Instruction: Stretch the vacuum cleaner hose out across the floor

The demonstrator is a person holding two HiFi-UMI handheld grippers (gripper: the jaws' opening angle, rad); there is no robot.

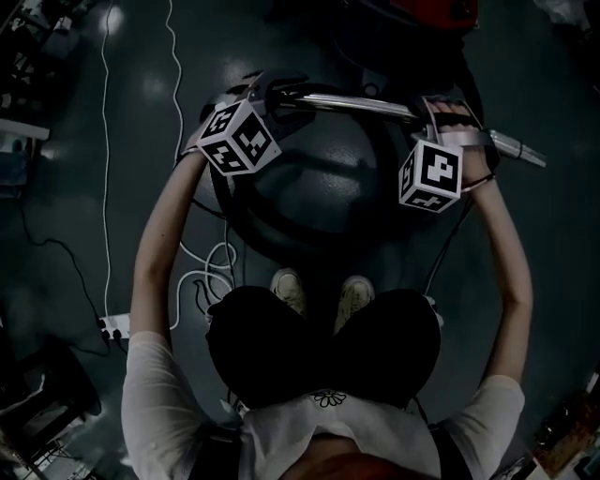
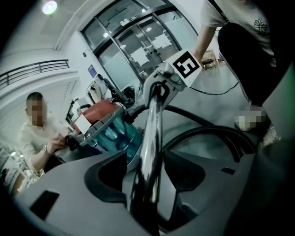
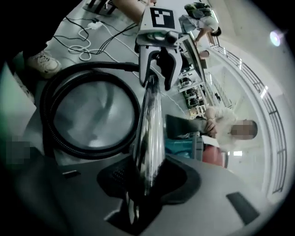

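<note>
The head view is dim, its dark glossy floor catching spots of reflected lamplight at top left. Both gripper views are brighter, lit by a round ceiling lamp, with bowed lines and black corners. The shiny chrome metal tube carries streaked glare and blurs close up.
</note>
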